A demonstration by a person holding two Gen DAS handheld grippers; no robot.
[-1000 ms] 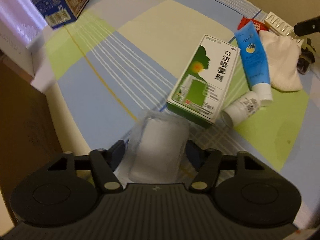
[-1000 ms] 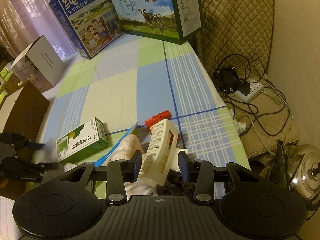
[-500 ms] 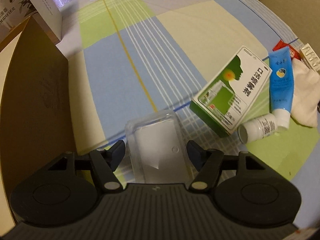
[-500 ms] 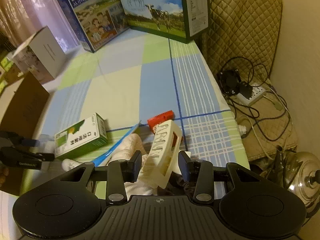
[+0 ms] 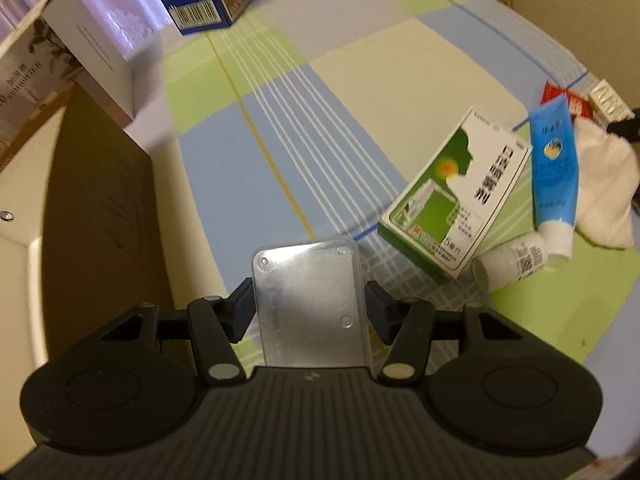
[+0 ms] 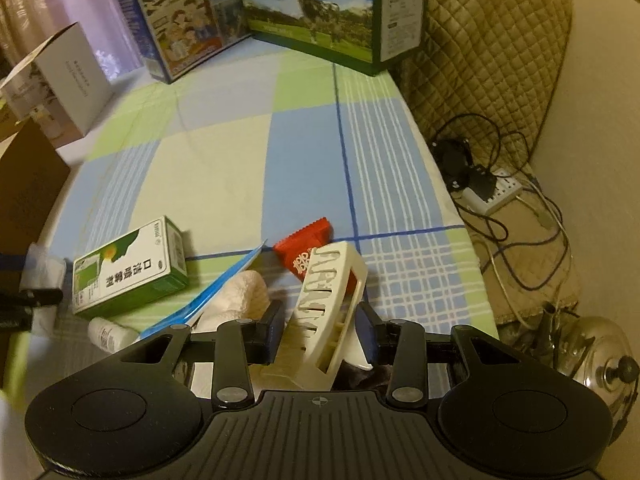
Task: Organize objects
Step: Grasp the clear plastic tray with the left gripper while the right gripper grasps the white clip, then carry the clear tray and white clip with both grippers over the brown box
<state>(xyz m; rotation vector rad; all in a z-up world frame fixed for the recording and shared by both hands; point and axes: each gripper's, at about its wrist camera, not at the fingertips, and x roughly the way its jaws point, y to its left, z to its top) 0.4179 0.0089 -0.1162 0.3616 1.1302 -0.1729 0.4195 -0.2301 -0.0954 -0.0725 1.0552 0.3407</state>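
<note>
Left gripper (image 5: 310, 300) has a clear flat plastic case (image 5: 310, 300) between its fingers; jaws are closing on it, pads at both long edges, so I read it as gripped and held above the worktop (image 5: 248, 168), just right of the brown cardboard box (image 5: 104, 208) at the near left. Right gripper (image 6: 320, 328) carries a cream slotted plastic piece (image 6: 328, 312), tilted, jaws closing on its sides; whether both pads press on it I judge yes, since it stands off the cloth at a slant. Nothing shows inside the cardboard box from my views, so I cannot tell what has been sorted already. Left on the checked cloth, bunched at the near right: green-and-white medicine carton (image 5: 456, 200), blue tube (image 5: 554, 168) with its white cap toward me, small white bottle (image 5: 512, 262) lying on its side just beside the cap, white towel (image 5: 604, 192) touching the tube, red packet (image 6: 306, 246) at the far side of the pile. Two milk cartons (image 6: 320, 12) stand at the far edge, apart from the clutter. My judgement: early to middle of the job, two items in hand, at least five small ones to go.
</note>
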